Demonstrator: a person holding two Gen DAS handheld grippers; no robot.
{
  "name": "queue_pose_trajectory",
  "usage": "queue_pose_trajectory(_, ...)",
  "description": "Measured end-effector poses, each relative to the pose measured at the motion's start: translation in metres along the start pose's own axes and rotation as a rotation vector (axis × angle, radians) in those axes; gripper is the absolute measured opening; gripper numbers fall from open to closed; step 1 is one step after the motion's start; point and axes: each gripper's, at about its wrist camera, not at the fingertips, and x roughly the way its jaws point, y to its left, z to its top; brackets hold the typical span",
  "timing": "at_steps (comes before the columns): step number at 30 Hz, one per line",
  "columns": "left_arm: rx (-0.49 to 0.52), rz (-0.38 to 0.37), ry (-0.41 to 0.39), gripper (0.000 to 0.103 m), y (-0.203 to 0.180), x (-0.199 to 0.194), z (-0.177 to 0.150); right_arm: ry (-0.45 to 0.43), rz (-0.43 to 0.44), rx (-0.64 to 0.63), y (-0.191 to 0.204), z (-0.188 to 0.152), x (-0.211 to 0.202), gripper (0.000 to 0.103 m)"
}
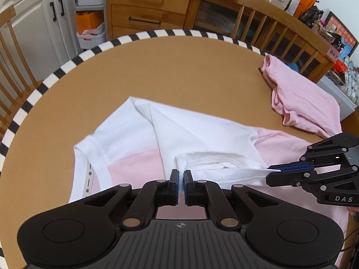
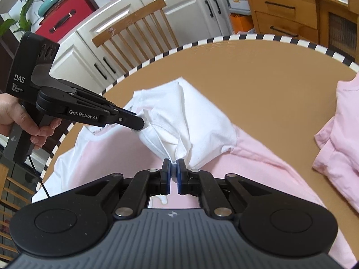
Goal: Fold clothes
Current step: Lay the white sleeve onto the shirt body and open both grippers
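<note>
The left gripper (image 1: 181, 174) is closed on a fold of the white-and-pink shirt (image 1: 202, 132) near its collar. The right gripper (image 2: 173, 168) is likewise clamped on white fabric of the same shirt, a little further along that edge. A hand (image 2: 20, 121) holds the left gripper's handle. The shirt lies partly folded on the round brown table (image 1: 157, 67), its white part doubled over the pink part. A second pink garment (image 1: 300, 98) lies crumpled near the table's far right edge, apart from the shirt. A wooden chair (image 2: 134, 33) stands beyond the table.
</note>
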Motion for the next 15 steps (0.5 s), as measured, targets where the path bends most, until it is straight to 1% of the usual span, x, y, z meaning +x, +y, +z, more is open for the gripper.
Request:
queue_pose_trajectory(5,-0.021,0.007,0.022,0.006,0.003,0.004,-0.015,0.042,0.012,-0.025,0.002,-0.008,0.008,0.01)
queue_pose_trajectory(8,-0.038,0.013,0.027,0.01,0.005,0.003,-0.026,0.069,0.016,-0.037,0.003,-0.011,0.012,0.01)
queue_pose_trajectory(10,-0.048,0.021,0.036,0.015,0.007,0.002,-0.033,0.087,0.019,-0.044,0.003,-0.013,0.013,0.012)
queue_pose_trajectory(12,-0.063,0.027,0.041,0.018,0.009,0.001,-0.04,0.098,0.02,-0.055,0.004,-0.015,0.014,0.013)
queue_pose_trajectory(15,-0.086,0.028,0.03,0.018,0.013,-0.004,-0.047,0.115,0.023,-0.073,0.006,-0.016,0.013,0.014)
